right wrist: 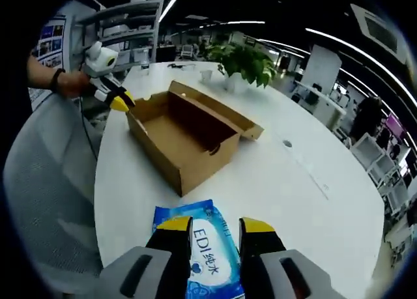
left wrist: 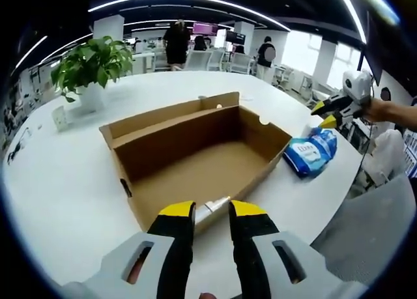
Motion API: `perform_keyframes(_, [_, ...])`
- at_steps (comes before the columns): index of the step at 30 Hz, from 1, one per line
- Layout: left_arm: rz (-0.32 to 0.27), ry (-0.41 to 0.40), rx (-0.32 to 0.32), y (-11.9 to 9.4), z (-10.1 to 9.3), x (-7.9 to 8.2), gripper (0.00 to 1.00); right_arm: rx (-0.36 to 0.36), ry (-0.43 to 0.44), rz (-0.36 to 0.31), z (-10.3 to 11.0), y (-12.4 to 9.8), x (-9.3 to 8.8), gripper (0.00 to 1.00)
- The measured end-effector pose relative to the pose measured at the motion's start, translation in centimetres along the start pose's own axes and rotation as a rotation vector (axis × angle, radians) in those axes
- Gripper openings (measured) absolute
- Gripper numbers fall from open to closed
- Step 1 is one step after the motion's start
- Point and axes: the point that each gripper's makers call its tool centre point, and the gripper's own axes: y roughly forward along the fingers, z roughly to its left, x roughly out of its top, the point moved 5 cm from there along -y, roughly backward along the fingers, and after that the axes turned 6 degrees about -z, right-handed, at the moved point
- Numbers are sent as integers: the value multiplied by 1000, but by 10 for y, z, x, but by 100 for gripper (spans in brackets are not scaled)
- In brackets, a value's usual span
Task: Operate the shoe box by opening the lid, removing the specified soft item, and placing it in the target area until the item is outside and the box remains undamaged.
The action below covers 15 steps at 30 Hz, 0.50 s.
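White round table (right wrist: 280,182) carries the open, empty shoe box (left wrist: 195,159). Outside it, near the box, lies the blue tissue pack (right wrist: 205,247), soft, light and a bit slippery, so I would take it across the middle. Right gripper (right wrist: 217,226) stands apart above the pack; left gripper (left wrist: 212,211) is apart at the box wall.

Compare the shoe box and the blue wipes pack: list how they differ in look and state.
The shoe box is plain brown cardboard, rigid; the wipes pack is a blue and white soft packet with printing. The box stands open and looks empty, lid folded back; the pack looks closed and lies flat. The box is far larger than the pack. Both rest on the white table, the pack outside the box.
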Motion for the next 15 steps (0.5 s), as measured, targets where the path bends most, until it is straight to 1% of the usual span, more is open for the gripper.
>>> perform_keyframes(4, [6,1,-3,0,-1,0,20,-3,27,-30,13,1,4,26])
perform_keyframes(6, [12,0,-1,0,0,-1,20,-19,70,-56,19,3,5,26])
perform_keyframes(7, [21,8,3,1,1,-2,20,-29,109,-75,22,5,5,26])
perform_keyframes(8, [34,34,11,0,2,-2,20,-27,131,-91,26,6,6,26])
perform_keyframes(9, [50,81,22,0,3,-2,20,-30,145,-106,29,7,6,26])
perform_keyframes(10, [48,84,15,2,1,-1,20,-42,159,-109,31,7,5,26])
perform_keyframes(12, [56,97,1,3,-2,1,20,-42,192,-121,38,10,5,26])
perform_keyframes(14, [62,133,0,5,-1,5,20,-61,243,-141,44,11,5,27])
perform_keyframes(15, [63,133,-5,6,-1,7,20,-66,271,-155,46,11,5,27])
